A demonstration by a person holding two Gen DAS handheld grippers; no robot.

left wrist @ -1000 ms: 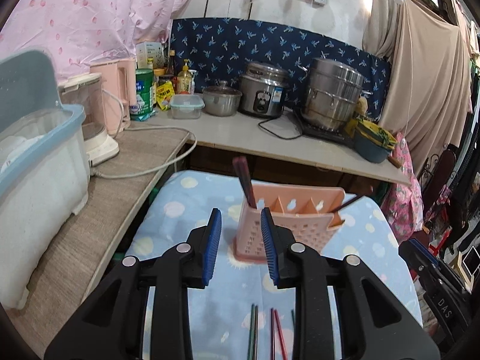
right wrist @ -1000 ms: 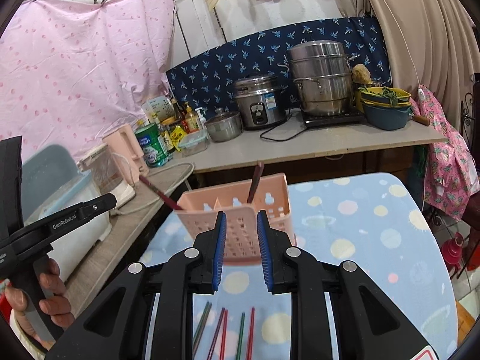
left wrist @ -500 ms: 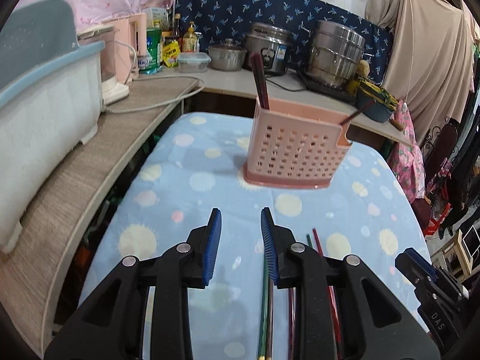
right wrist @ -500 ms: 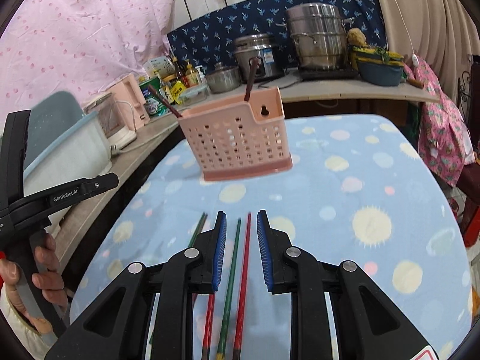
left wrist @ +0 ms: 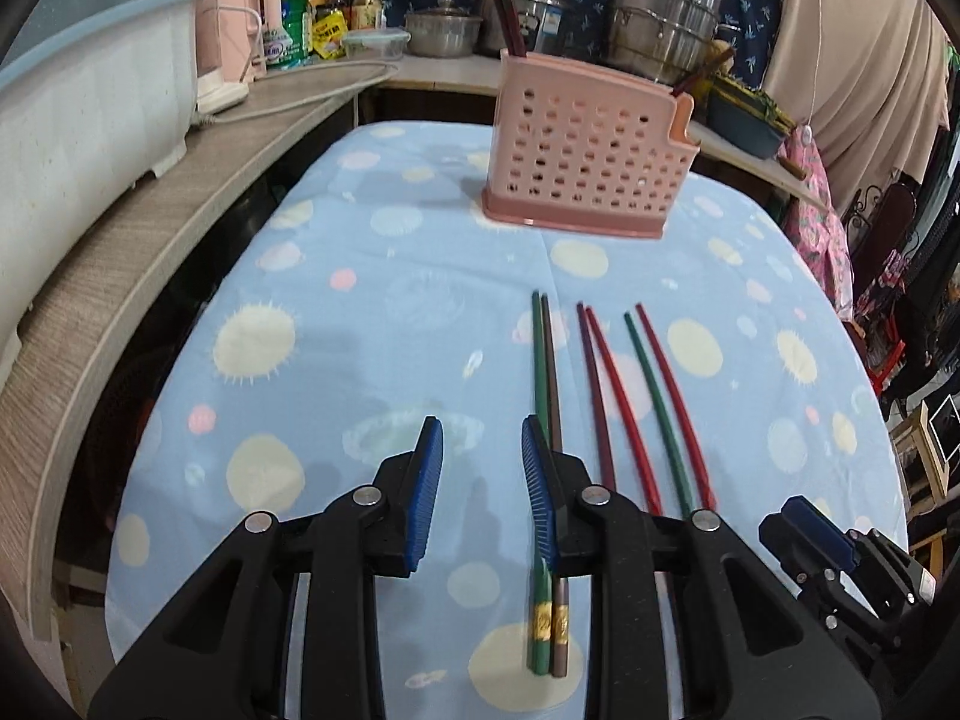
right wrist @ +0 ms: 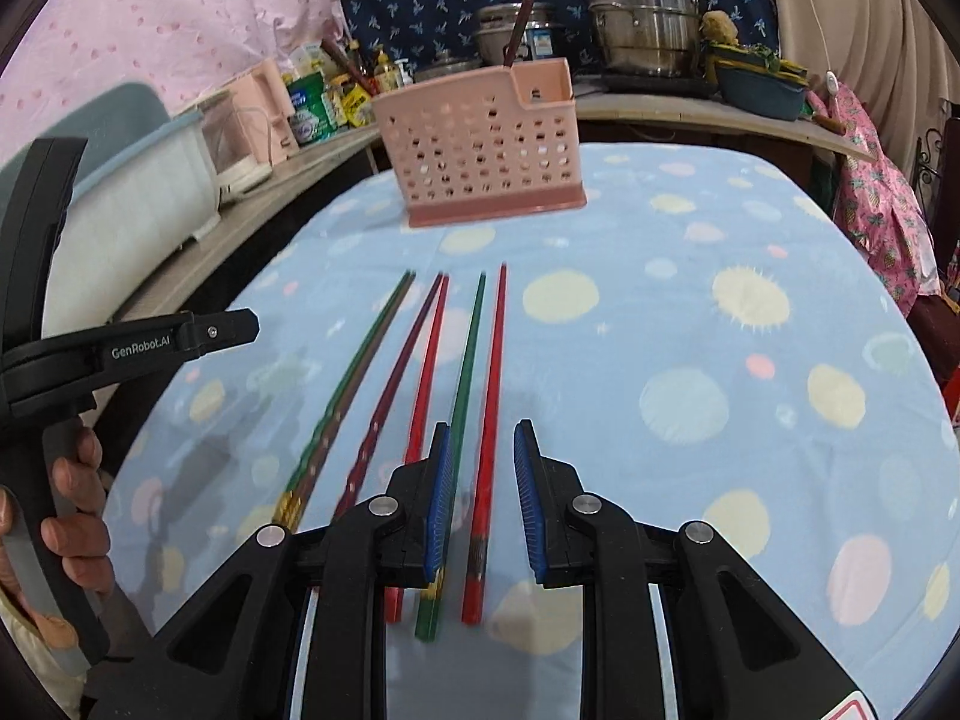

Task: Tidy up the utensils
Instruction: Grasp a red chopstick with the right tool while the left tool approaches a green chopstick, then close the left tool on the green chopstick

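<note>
Blue spotted cloth over the table (left wrist: 288, 276), with six chopsticks laid out below centre and the pink utensil holder (left wrist: 585, 162) standing at upper centre.

Both tools are held apart and empty: the left tool (left wrist: 483, 495) sits beside the green-and-brown pair (left wrist: 545, 372), while the right tool (right wrist: 480, 501) straddles a red chopstick (right wrist: 491, 396). One stick should be centred squarely between the pads before closing. "GenRobot.AI" is printed on the left tool.

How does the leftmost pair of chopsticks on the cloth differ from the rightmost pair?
The leftmost pair, green and brown, lies pressed together side by side; the rightmost pair, green and red, lies with a gap between the sticks. The leftmost pair runs under the left gripper; the rightmost red stick passes between the right gripper's open jaws. Both lie flat on the cloth, pointing toward the pink holder.
</note>
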